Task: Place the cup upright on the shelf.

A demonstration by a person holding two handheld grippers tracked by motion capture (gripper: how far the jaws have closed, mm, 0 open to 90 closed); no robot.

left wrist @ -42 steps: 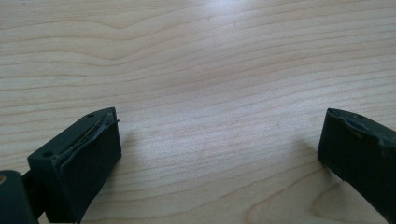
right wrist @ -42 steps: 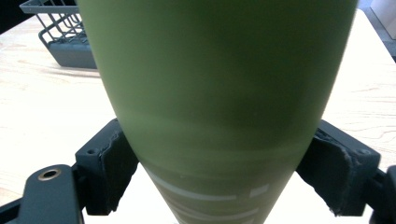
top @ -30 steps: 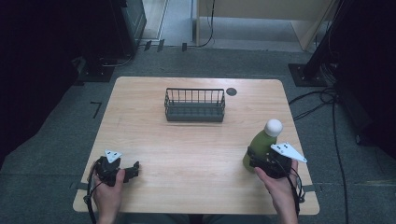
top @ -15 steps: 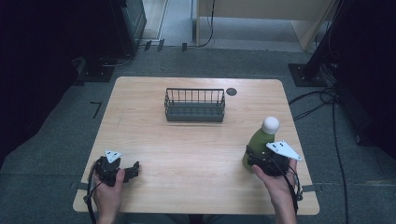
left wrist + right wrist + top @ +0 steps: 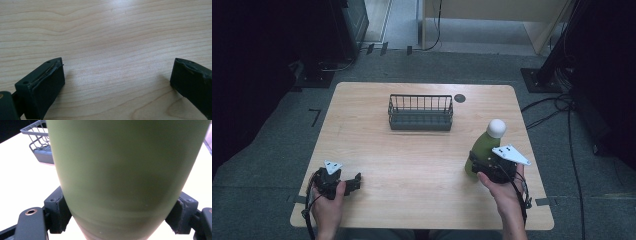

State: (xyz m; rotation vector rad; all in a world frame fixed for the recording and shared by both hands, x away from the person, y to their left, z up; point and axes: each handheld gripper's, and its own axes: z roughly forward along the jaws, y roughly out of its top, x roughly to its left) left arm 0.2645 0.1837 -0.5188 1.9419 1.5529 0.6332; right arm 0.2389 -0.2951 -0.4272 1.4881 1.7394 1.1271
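Two jaws, right gripper (image 5: 117, 217): clamped on the lower body of the green bottle (image 5: 127, 175), one pad pressed against each side, as seen in the right gripper view; the jaws have just been closing onto it.
Bottle between those jaws: a green bottle with a white round cap (image 5: 497, 128), held upright near the table's right edge in the high view; whether its base is touching the wood or just above it cannot be told.
Grip height: low on the body, so most of the bottle rises above the pads.
Left gripper (image 5: 117, 85) jaws: held wide apart, nothing between them, bare wooden table (image 5: 112, 37) beneath and ahead.
Beyond the right jaws: a dark wire basket (image 5: 420, 112), well apart from the bottle, ahead and to the left of it, near the far edge of the table.
Left gripper position: near the front left corner, well apart from bottle and basket.
Risk, tipping: with the hold so low on a smooth rounded body, the bottle could be swung over about the pads if it is lifted or carried quickly.
Risk, slipping: the taper toward the base could let it be squeezed downward out of the pads.
Risk, basket: a tilted bottle could be knocked against the wire rim.
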